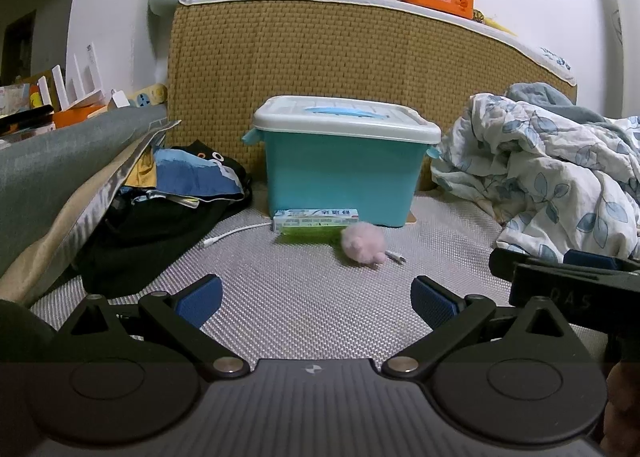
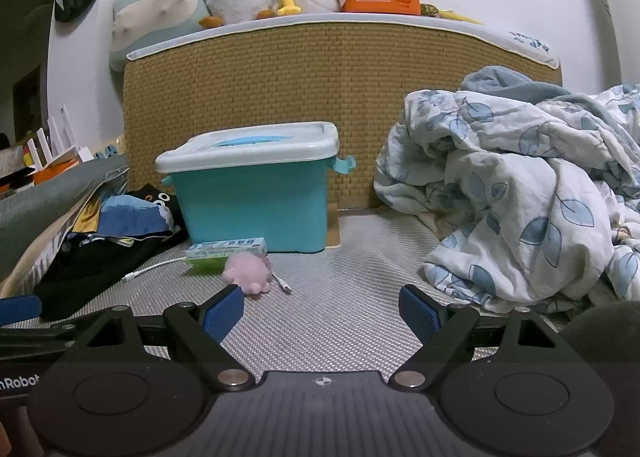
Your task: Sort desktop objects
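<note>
Both grippers' fingers (image 1: pixel 199 299) (image 2: pixel 420 311) gape wide, empty; quilt (image 2: pixel 520 193) and clothes (image 1: pixel 160 213) flank the teal bin (image 1: pixel 340 177).

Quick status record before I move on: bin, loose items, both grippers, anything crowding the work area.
bin: teal bin, white lid on, against the woven board
loose items: pink plush, flat box, white cable, all in front of the bin
box: touching the bin's base
plush: beside the box, over the cable
left gripper: jaws open, empty, short of the items
right gripper: jaws open, empty
crowding: quilt right, clothes left
</note>
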